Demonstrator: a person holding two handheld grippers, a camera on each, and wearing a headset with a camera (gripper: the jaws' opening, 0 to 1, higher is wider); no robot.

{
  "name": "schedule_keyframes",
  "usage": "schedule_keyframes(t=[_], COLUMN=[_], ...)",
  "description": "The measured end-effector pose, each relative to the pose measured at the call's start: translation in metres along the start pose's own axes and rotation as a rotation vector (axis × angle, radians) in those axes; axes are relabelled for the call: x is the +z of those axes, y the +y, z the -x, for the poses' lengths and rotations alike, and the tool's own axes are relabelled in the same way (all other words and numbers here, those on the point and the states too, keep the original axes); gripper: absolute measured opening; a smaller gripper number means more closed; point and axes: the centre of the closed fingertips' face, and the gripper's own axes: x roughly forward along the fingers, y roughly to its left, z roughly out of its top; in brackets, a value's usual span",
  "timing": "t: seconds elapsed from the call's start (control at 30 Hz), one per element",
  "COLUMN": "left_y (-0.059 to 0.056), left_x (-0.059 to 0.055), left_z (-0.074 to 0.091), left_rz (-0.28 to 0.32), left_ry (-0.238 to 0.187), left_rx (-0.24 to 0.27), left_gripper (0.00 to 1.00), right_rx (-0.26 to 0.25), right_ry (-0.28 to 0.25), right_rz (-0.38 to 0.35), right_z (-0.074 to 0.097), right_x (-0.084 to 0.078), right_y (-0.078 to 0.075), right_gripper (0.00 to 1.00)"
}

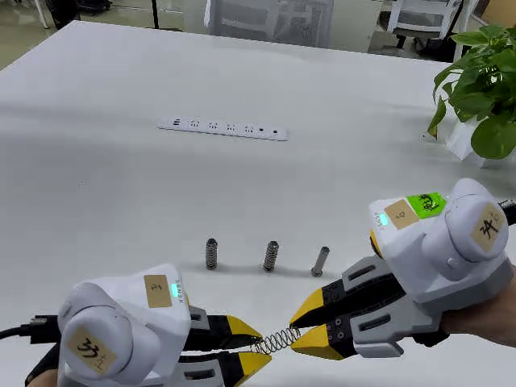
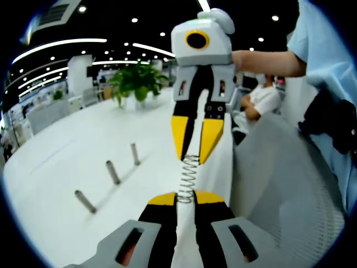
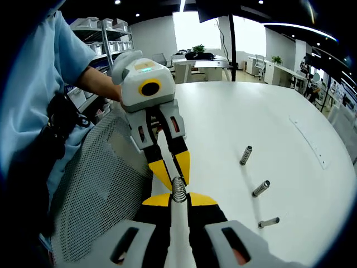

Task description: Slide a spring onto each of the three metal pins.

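Clamping one spring [image 1: 276, 340] between them, left tool [image 1: 260, 345] and right tool [image 1: 297, 332] each grip an end, bare pin [image 1: 320, 261] ahead; one-sided release or pulling apart could fling or stretch it.

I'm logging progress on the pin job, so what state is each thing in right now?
Left pin: upright, first spring on it.
Middle pin: upright, second spring on it.
Right pin: upright, bare.
Third spring: held at both ends, spanning the two grippers.
Left gripper: shut on one end.
Right gripper: shut on the other end.
Power strip: lying flat, nothing plugged in.
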Motion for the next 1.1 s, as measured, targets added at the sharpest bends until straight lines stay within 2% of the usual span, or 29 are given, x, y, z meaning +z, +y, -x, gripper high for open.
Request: schedule_keyframes(t=[0.37, 0.63, 0.73, 0.77, 0.8, 0.83, 0.87, 0.9, 1.1], left_y=[-0.004, -0.003, -0.005, -0.005, -0.007, -0.007, -0.008, -0.009, -0.014], left_x=[-0.001, -0.001, 0.0, 0.0, 0.001, 0.001, 0.002, 0.003, 0.007], left_z=[-0.005, -0.008, -0.011, -0.011, -0.013, -0.014, -0.014, -0.016, -0.021], left_rz=[0.004, 0.012, 0.026, 0.028, 0.03, 0.033, 0.036, 0.036, 0.036], left_ry=[0.013, 0.018, 0.007, 0.004, -0.001, -0.003, -0.006, -0.01, -0.018], left_rx=[-0.015, -0.019, -0.024, -0.023, -0.024, -0.025, -0.027, -0.028, -0.041], left_gripper=[0.09, 0.09, 0.09, 0.09, 0.09, 0.09, 0.09, 0.09, 0.09], right_rx=[-0.005, -0.006, -0.008, -0.007, 0.004, 0.005, 0.001, -0.001, 0.039], right_ry=[0.008, 0.025, 0.033, 0.032, 0.033, 0.037, 0.047, 0.066, 0.173], right_rz=[0.06, 0.07, 0.077, 0.082, 0.076, 0.065, 0.068, 0.1, 0.164], right_z=[-0.003, -0.002, 0.0, 0.001, 0.002, 0.002, 0.003, 0.004, 0.006], right_x=[0.013, 0.01, 0.006, 0.006, 0.005, 0.004, 0.003, 0.001, -0.011], right_y=[0.002, 0.001, 0.0, 0.0, 0.002, 0.002, 0.001, -0.001, 0.0], right_gripper=[0.12, 0.12, 0.12, 0.13, 0.19, 0.31, 0.37, 0.37, 0.28])
